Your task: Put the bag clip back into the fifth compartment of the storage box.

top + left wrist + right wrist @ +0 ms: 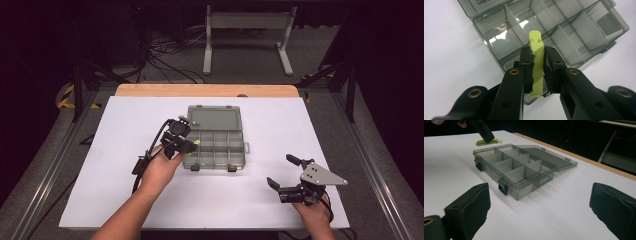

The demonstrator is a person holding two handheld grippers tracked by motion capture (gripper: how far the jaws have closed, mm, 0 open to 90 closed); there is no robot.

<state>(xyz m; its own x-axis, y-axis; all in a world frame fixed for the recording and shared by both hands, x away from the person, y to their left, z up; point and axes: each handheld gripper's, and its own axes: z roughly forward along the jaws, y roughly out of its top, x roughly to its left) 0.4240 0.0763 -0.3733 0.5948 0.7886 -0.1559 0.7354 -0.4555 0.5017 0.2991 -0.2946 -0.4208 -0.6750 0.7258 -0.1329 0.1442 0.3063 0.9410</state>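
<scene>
Clamped in the left gripper [538, 62] is a small yellow-green clip [536, 62], pinched flat between the two black pads so that its rounded end sticks out past the tips in the left gripper view. Going from the biggest thing down: the white table [125, 185] takes up most of the high view, and at its centre sits the grey see-through organizer box [217, 147], lid thrown back toward the upper part of the frame, its dividers marking out bare compartments. In the high view the left gripper sits at the box's left edge, just left of centre, with the clip over the rim there. In the right gripper view the same clip [488, 142] shows at the upper left, beyond the box's far corner. Lower right in the high view, the right gripper [286, 173] rests well apart from the box, its jaws spread wide with nothing between them.
</scene>
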